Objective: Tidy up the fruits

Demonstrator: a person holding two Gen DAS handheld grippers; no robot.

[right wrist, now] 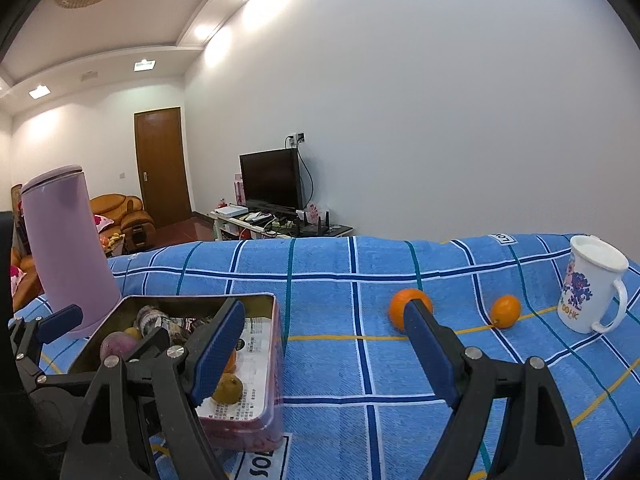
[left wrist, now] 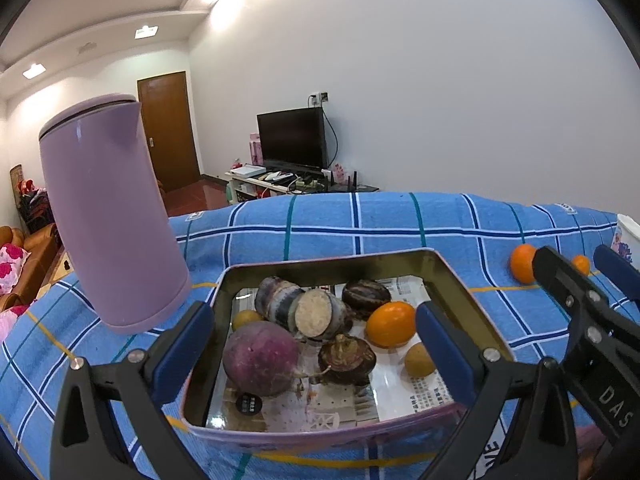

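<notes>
Oranges sit loose on the blue cloth, right of the middle: a big orange (right wrist: 404,307) and a small orange (right wrist: 506,311). They look round, smooth and roll easily, so pinch one across its middle. The right gripper (right wrist: 324,354) and left gripper (left wrist: 316,342) are both wide open, holding nothing, with the tin (left wrist: 460,280) at lower left.

Blue checked cloth (right wrist: 400,360), woven, matt. Tin (left wrist: 400,258): shiny metal walls, lined with printed paper (left wrist: 424,396). Kettle (left wrist: 108,216) smooth satin lilac plastic; mug (right wrist: 588,292) glossy white; oranges (right wrist: 505,311) waxy.
</notes>
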